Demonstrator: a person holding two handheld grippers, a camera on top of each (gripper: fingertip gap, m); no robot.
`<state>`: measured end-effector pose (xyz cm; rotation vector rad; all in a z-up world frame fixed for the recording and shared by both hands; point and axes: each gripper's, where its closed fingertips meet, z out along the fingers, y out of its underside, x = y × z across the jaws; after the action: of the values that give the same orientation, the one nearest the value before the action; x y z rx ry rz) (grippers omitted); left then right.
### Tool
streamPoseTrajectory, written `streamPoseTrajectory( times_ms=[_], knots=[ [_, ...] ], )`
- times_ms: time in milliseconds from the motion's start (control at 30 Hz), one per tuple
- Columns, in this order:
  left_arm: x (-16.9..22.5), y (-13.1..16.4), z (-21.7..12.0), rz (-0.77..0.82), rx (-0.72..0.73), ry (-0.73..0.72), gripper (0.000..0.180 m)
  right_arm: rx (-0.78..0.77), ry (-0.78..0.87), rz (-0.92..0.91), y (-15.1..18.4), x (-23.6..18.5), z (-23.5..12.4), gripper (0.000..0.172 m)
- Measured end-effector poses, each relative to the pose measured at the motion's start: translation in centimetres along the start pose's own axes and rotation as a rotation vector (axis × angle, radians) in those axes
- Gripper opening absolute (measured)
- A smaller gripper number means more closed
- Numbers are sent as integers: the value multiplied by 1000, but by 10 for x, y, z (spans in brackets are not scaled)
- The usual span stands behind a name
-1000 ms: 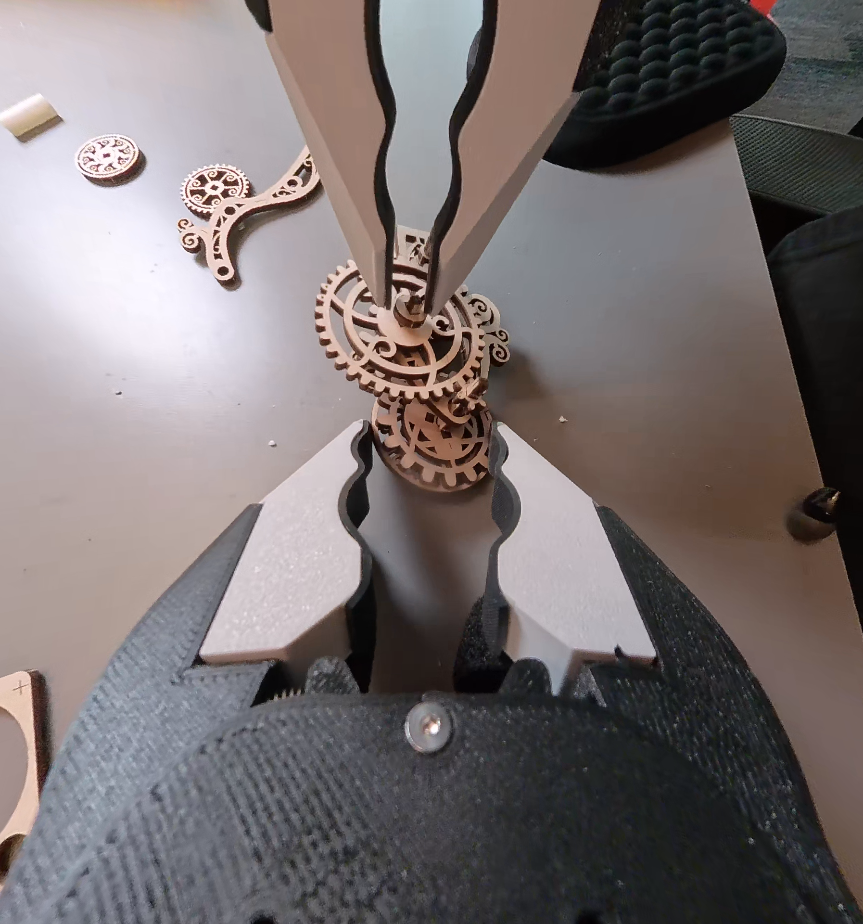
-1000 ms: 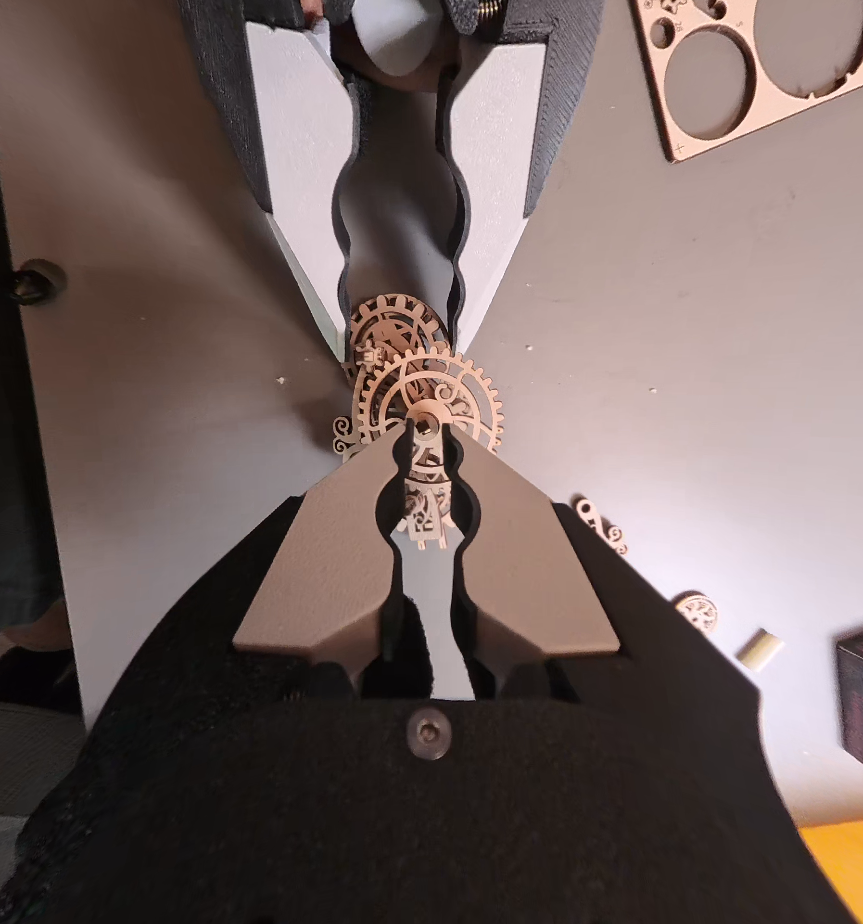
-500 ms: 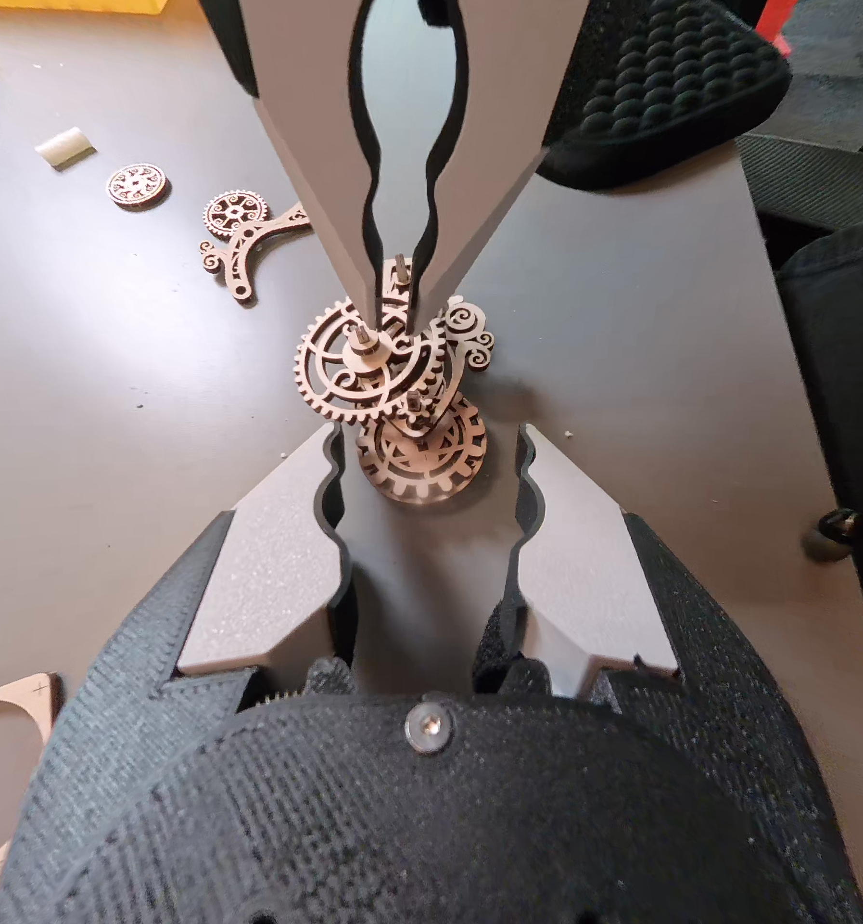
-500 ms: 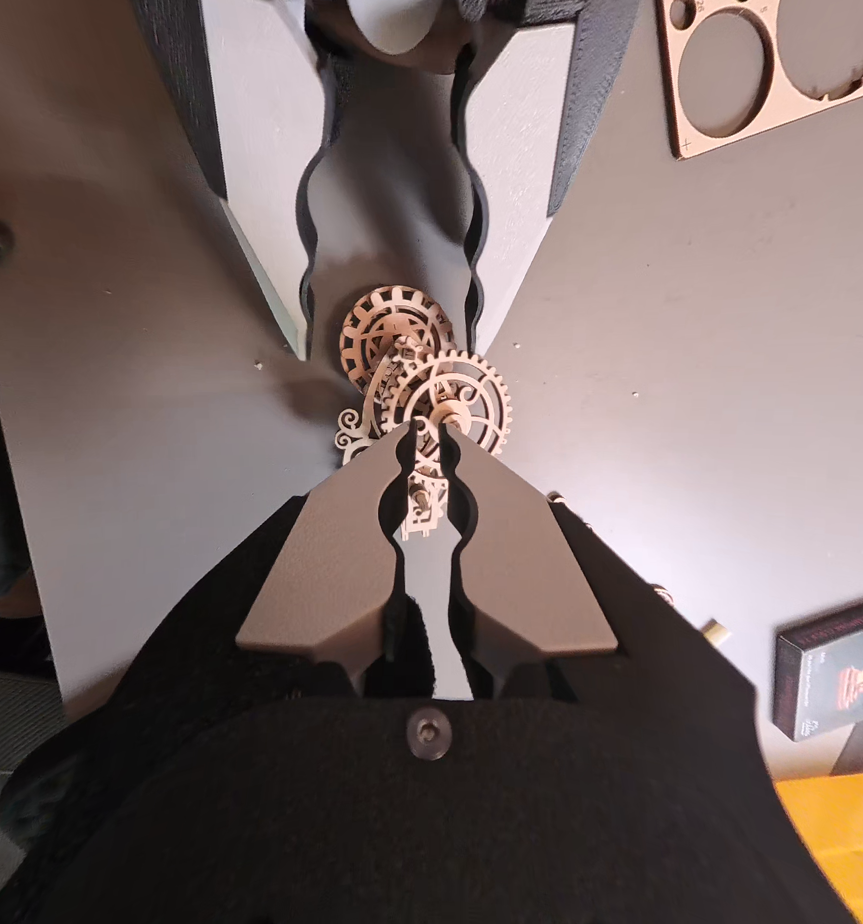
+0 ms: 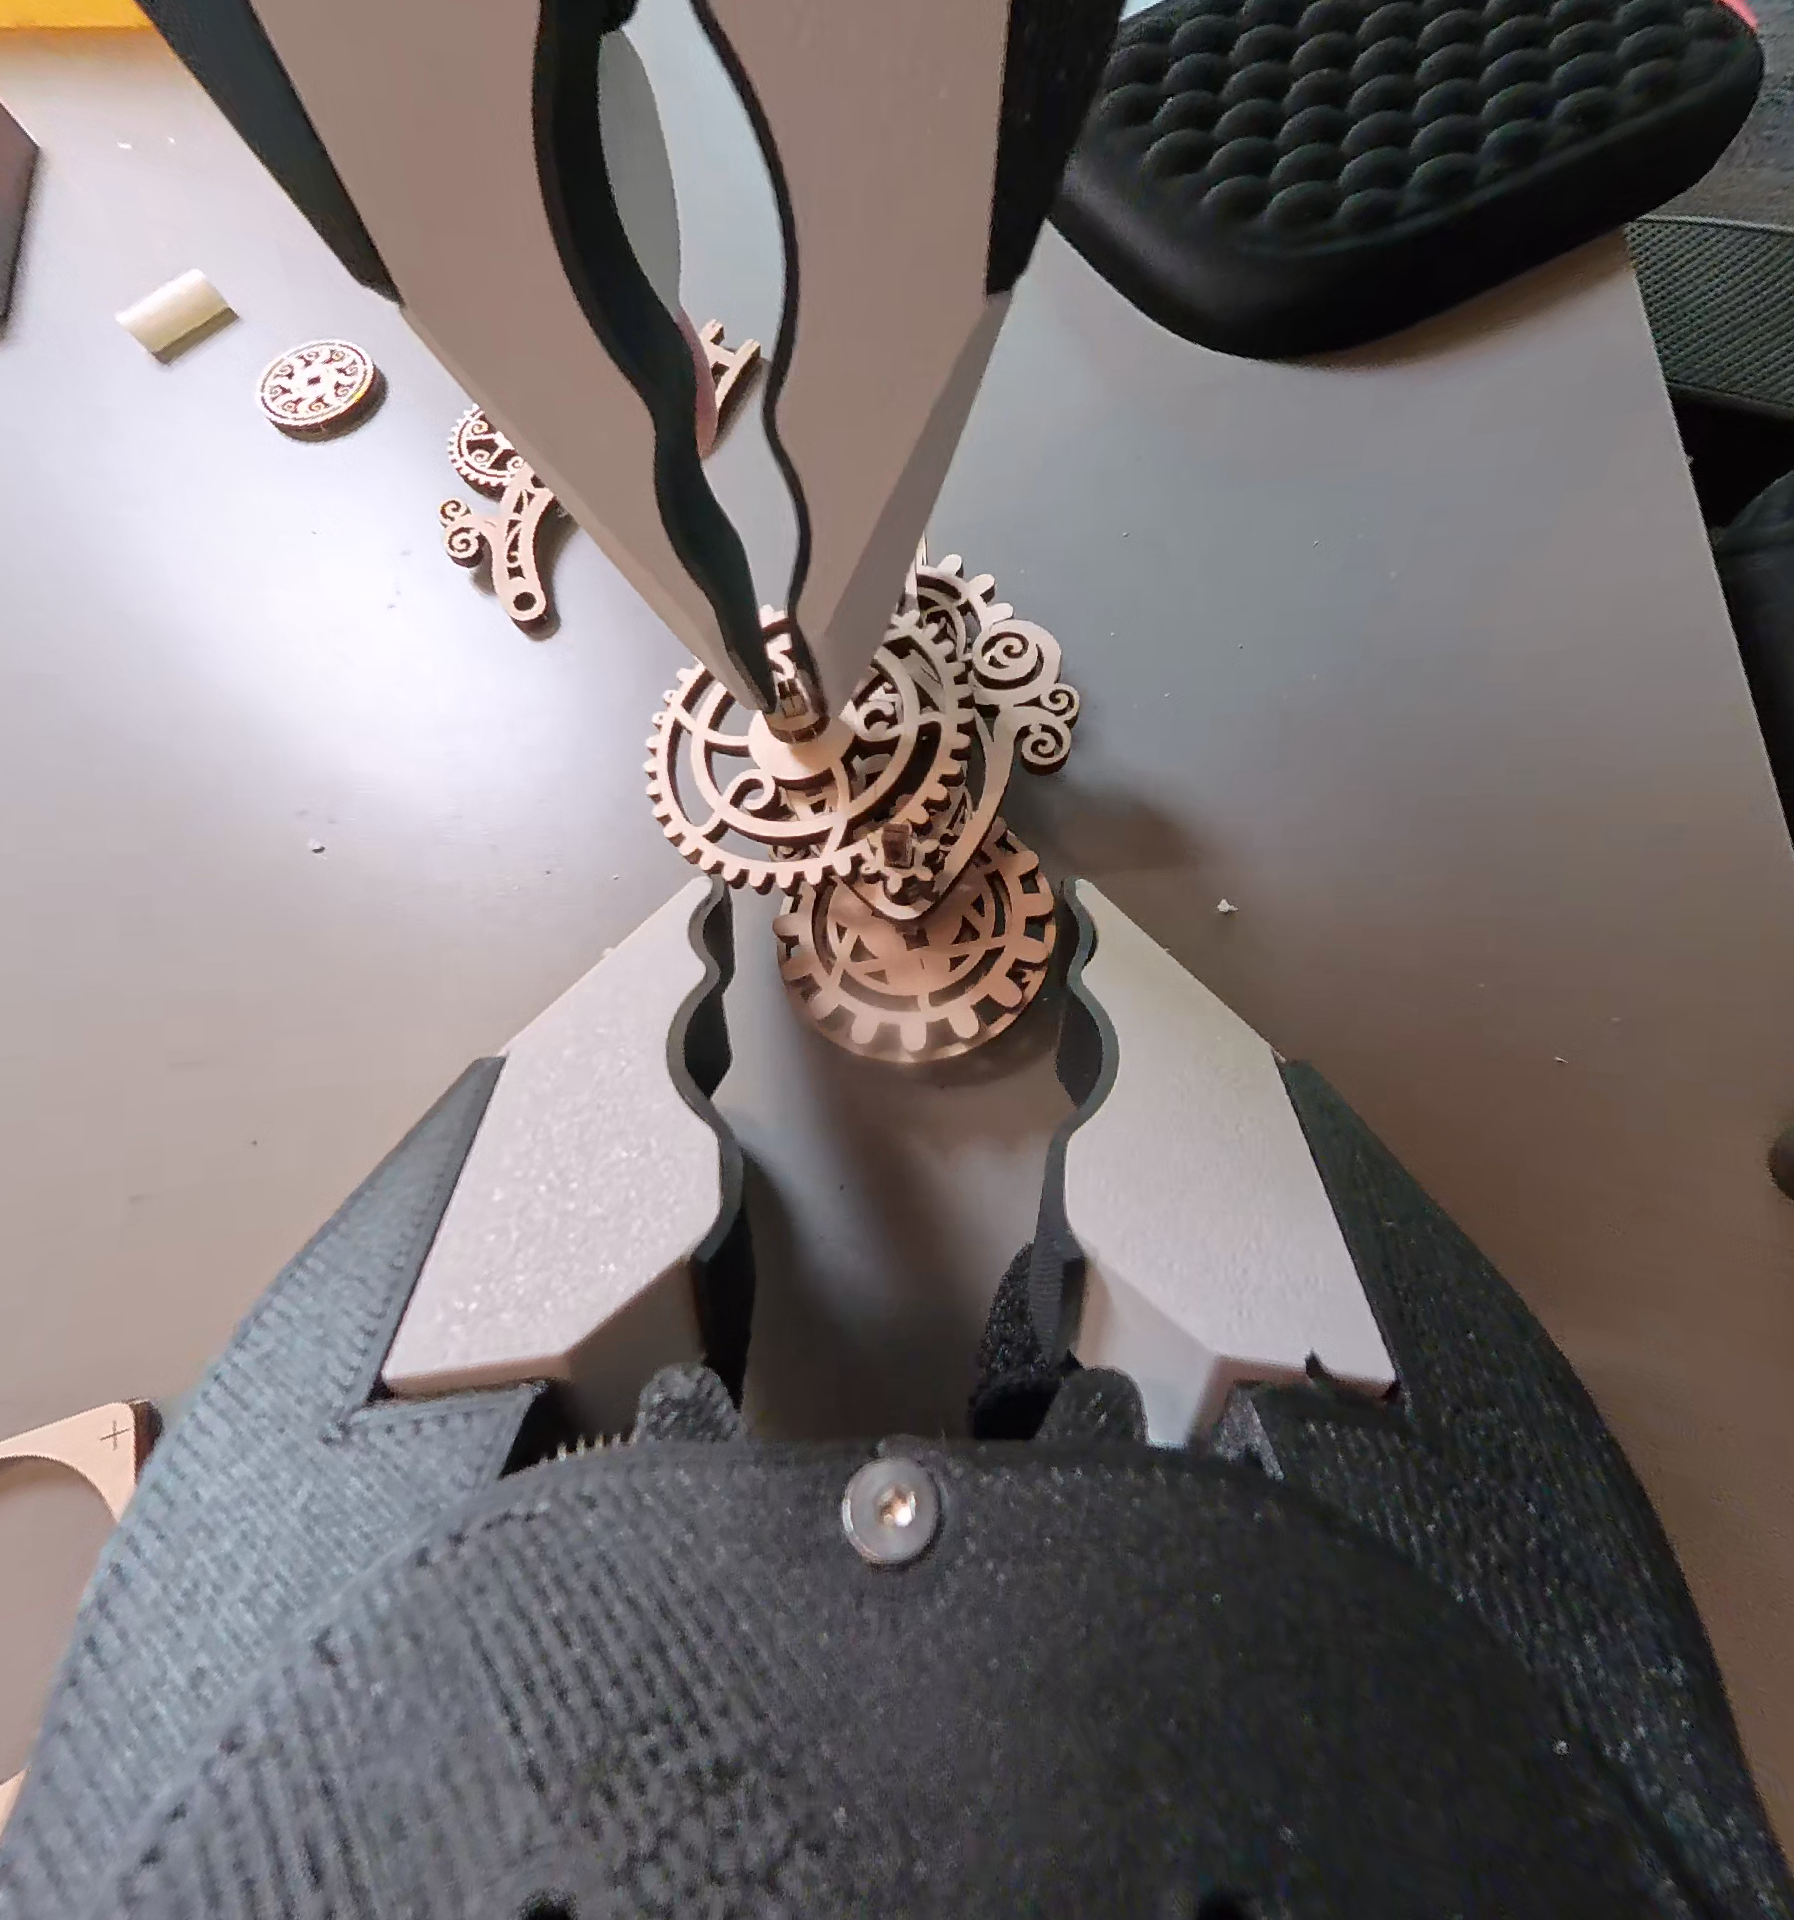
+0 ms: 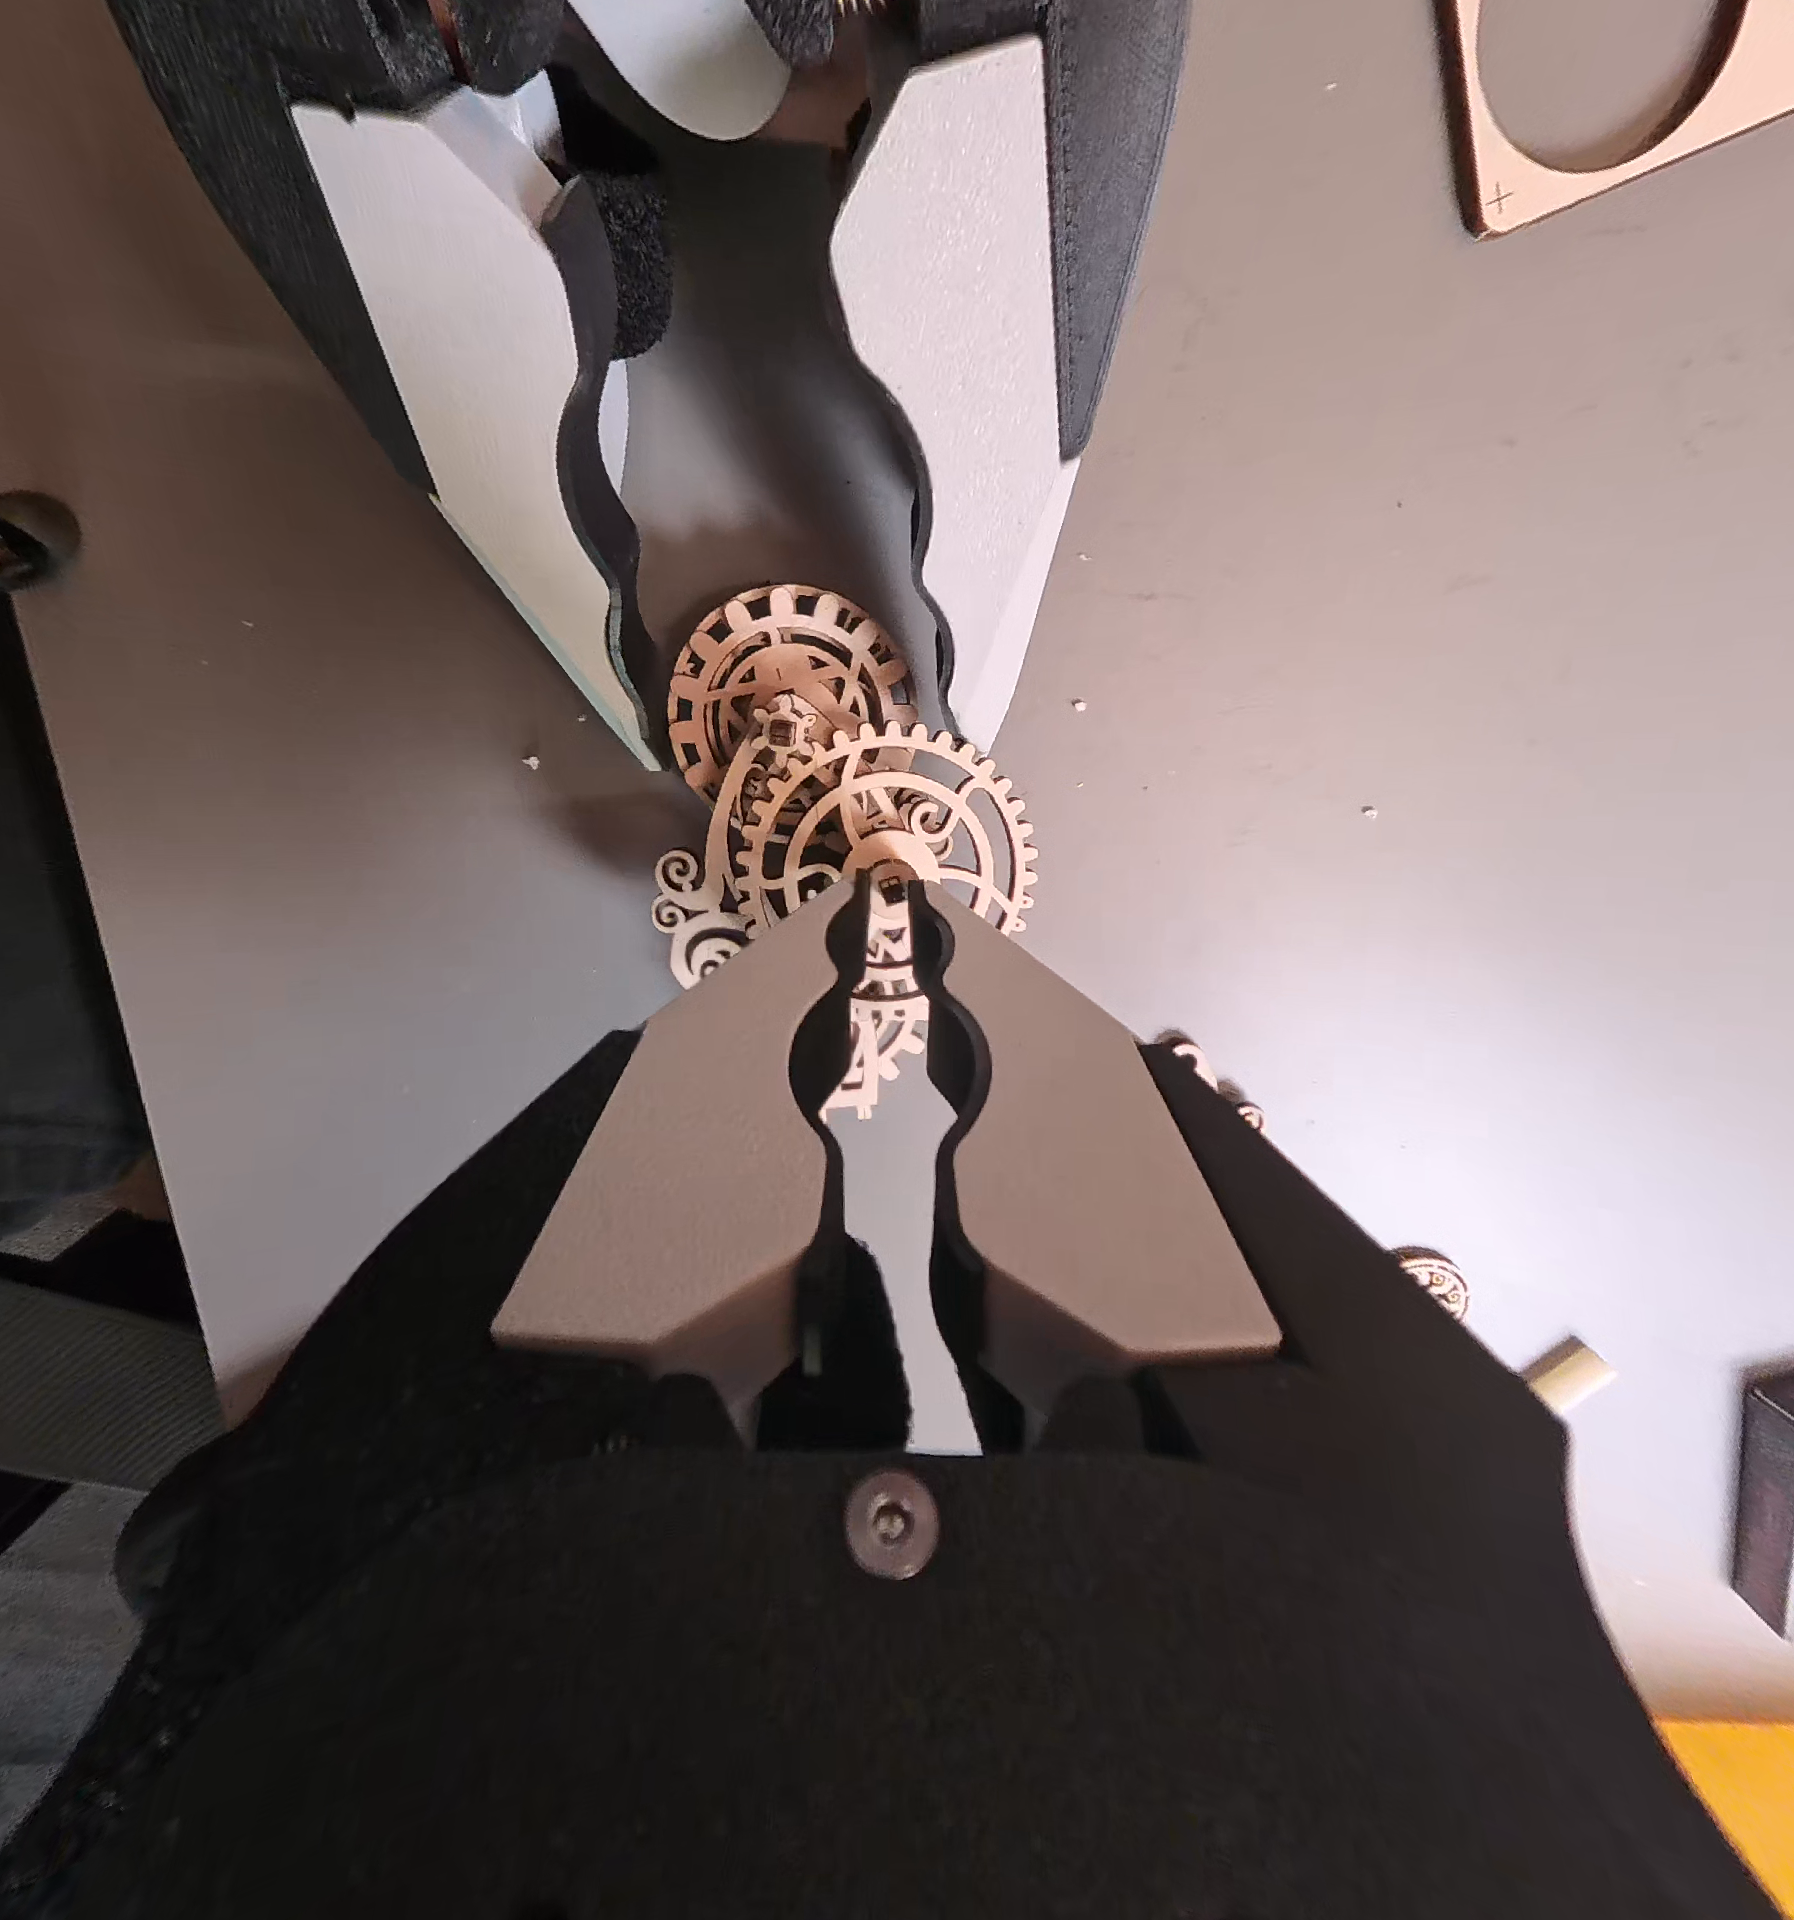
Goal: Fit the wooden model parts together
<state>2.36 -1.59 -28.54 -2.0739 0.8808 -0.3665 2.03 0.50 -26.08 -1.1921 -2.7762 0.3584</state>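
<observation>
The wooden gear model (image 5: 851, 810) stands on the grey table (image 5: 249, 831) between the two grippers. The right gripper (image 6: 888, 888) has its fingers closed on the small peg (image 5: 794, 707) at the hub of the big gear (image 5: 727, 790). The left gripper (image 5: 893, 914) is wide open, its fingers on both sides of the round base (image 5: 914, 966), not pressing it

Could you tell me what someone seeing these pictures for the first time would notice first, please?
The wooden gear model in the middle of the grey table draws the eye: a large gear tilted above a round gear base. The right tongs pinch the small peg at the large gear's hub, while the left tongs stand open on either side of the base. Loose wooden pieces lie farther back.
</observation>
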Motion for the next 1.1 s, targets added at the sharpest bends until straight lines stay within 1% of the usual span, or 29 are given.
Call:
streamPoseTrajectory(
  times_ms=[33, 600, 1100],
  knots=[
    [0, 0, 0, 2, -1, 0, 61, -5, -2, -4, 0, 0, 0, 5],
    [1, 1, 0, 11, -4, -4, 60, -126, 24, -122, 0, -2, 1, 5],
    [1, 1, 0, 11, -4, -5, 60, -137, -3, -104, -1, -2, 2, 4]
  ],
)
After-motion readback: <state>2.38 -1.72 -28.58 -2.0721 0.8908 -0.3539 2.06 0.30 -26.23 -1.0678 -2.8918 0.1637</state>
